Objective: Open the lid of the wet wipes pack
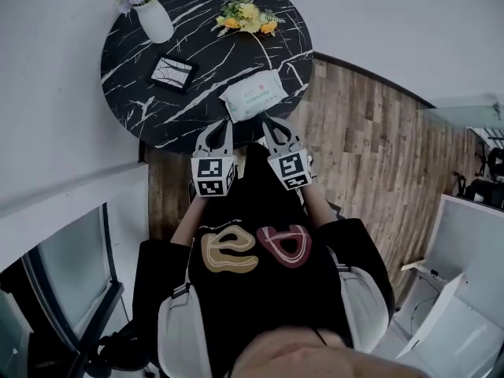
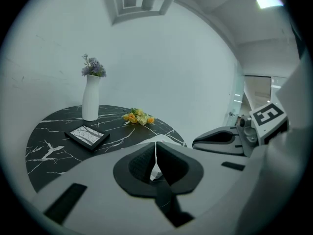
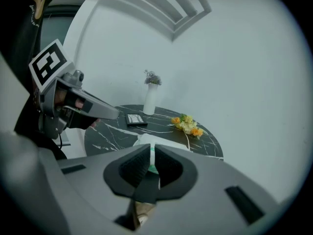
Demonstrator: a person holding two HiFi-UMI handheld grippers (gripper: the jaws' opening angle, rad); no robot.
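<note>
Currently the wet wipes pack (image 1: 253, 95) lies flat near the front edge of the round black marble table (image 1: 142, 109). It is a soft white pouch with a green-printed label on top, lid down. The left gripper (image 1: 214, 132) and right gripper (image 1: 274, 126) hover just short of it, jaws nearly together, empty.

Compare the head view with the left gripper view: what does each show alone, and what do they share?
Only the head view shows the wooden floor, the person's dark top and the whole wet wipes pack. Only the left gripper view shows the ceiling light and the left gripper's closed jaws close up. Both show the black table, white vase, picture frame, yellow flowers and right gripper.
</note>
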